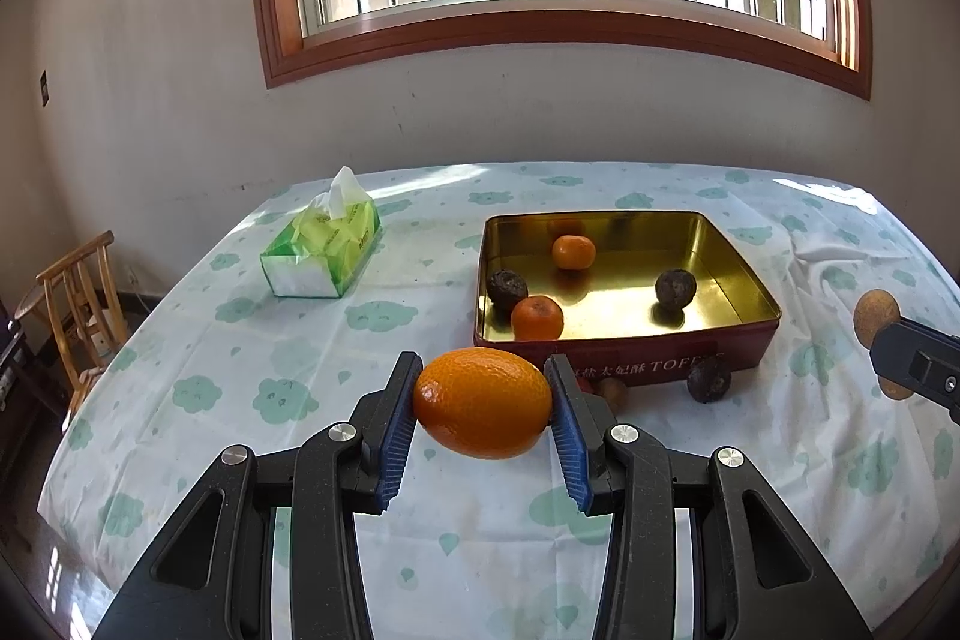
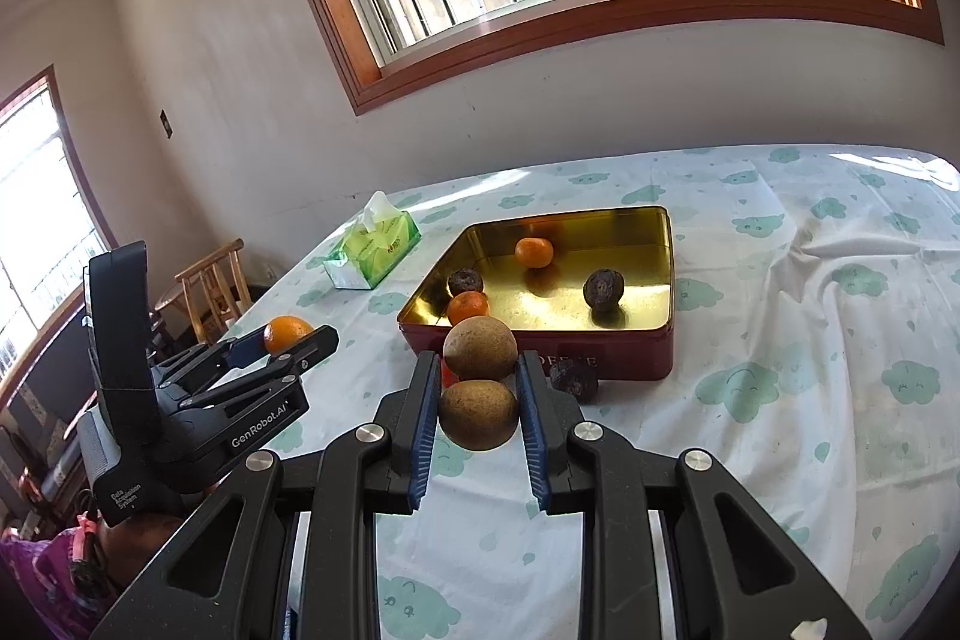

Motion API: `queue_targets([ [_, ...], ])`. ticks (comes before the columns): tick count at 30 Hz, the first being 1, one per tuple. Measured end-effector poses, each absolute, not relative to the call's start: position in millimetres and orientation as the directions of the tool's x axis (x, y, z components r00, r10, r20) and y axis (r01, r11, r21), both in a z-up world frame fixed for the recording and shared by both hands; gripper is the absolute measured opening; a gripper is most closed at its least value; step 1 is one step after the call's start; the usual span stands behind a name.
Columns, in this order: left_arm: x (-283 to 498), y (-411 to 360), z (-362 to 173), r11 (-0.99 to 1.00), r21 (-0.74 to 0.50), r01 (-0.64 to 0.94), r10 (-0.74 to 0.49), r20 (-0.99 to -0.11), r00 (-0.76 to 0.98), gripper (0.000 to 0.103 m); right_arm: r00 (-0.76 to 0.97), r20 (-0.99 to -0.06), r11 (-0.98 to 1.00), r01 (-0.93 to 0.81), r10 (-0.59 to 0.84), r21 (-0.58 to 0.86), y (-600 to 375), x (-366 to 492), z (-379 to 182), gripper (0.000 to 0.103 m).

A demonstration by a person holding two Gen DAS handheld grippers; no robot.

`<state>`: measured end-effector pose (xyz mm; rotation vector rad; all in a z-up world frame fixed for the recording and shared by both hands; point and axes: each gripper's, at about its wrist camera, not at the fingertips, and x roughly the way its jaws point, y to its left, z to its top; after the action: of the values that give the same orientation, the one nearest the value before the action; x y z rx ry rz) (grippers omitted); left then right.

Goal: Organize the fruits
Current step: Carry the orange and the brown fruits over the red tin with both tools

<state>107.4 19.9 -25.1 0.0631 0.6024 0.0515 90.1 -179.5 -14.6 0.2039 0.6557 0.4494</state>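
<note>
On the table: we see a white cloth with pale green cloud prints (image 1: 384,550), and on it a red rectangular tin with a gold inside (image 1: 738,274).
Left gripper (image 1: 483,403): we find its blue pads pressed on either side of a large glossy orange (image 1: 483,412), lifted above the cloth just in front of the tin's near wall.
Right gripper (image 2: 477,415): we see it nearly closed, clamping a round brown fruit (image 2: 478,415); a second round brown fruit (image 2: 480,347) shows just beyond its tips, but we cannot tell if it is touching.
Inside the tin: two small tangerines (image 1: 573,251) and two dark wrinkled fruits (image 1: 675,289).
Outside the tin: another dark wrinkled fruit (image 1: 709,379) lies on the cloth against the near wall.
Far left of the cloth: a green tissue pack (image 1: 321,250).
</note>
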Motion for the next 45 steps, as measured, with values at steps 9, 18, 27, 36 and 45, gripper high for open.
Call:
queue_targets([
  [9, 119.2, 22.6, -26.2, 0.996, 0.08, -0.035, 0.075, -0.57, 0.818, 0.043, 0.701, -0.537, 0.882, -0.347, 0.47, 0.319, -178.5, 104.5, -13.1, 0.024],
  [18, 136.7, 22.9, -29.1, 0.996, 0.087, -0.033, 0.077, -0.578, 0.812, 0.043, 0.698, -0.537, 0.88, -0.353, 0.474, 0.317, -176.5, 122.8, -12.5, 0.024],
  [27, 157.2, 23.1, -31.7, 0.995, 0.092, -0.031, 0.079, -0.584, 0.808, 0.043, 0.689, -0.541, 0.876, -0.366, 0.482, 0.314, -170.7, 144.6, -15.1, 0.024],
  [36, 177.4, 19.2, -37.7, 0.995, 0.101, -0.019, 0.076, -0.593, 0.801, 0.043, 0.678, -0.547, 0.871, -0.378, 0.491, 0.313, -162.9, 164.0, -20.9, 0.024],
  [45, 194.7, 13.5, -38.6, 0.995, 0.104, -0.006, 0.067, -0.594, 0.802, 0.043, 0.669, -0.555, 0.869, -0.374, 0.494, 0.324, -162.2, 177.7, -28.3, 0.024],
])
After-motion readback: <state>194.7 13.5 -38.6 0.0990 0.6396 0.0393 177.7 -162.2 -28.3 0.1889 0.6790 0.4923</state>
